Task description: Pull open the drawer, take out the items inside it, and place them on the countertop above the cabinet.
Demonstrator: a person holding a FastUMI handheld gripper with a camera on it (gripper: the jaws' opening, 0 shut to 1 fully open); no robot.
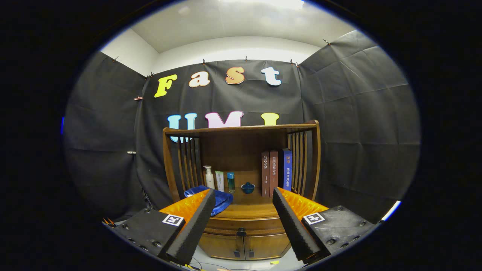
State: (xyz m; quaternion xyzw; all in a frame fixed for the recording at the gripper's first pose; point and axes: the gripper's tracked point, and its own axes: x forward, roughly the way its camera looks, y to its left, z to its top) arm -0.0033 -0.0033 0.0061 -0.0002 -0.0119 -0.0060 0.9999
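Beyond open jaws, shut drawer (241, 223); books (276, 173) w/ Chinese spine titles.

Your gripper (241, 222) is spread wide, well short of the cabinet (243, 241); open air between. Drawer (241, 225) shut dead ahead. Beyond: countertop (244, 209) crowded by cloth (222, 199), bottles (219, 180), teapot (247, 187), books (276, 173); front middle bare.

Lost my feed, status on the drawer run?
Tongs open, holding nothing. Wooden cabinet's curved drawer shut, just ahead between the fingers. Blue cloth on countertop above.
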